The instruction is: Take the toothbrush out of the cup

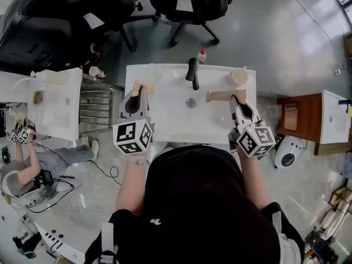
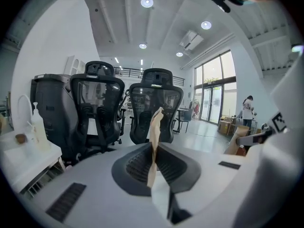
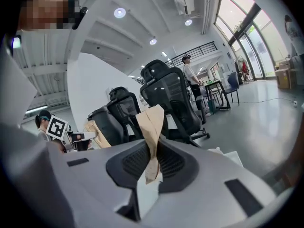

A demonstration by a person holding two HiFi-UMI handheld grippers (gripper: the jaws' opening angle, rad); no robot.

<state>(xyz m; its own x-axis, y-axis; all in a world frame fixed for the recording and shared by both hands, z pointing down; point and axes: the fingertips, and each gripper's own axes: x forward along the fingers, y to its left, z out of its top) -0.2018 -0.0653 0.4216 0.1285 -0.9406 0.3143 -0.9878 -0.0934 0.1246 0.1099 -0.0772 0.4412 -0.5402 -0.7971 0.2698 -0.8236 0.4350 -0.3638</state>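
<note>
Jaws together; cup [image 1: 238,77] contents indistinct

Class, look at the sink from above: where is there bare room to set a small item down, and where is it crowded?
Free: the floor of the sink around the drain, between the left gripper and the right gripper. Crowded: along the back, where the faucet, the red-capped bottle and the cup stand.

The cup [image 1: 238,77] at the counter's [image 1: 217,73] far right corner is too small to show its contents, and the person's dark top [image 1: 203,202] hides the counter's near edge.
</note>
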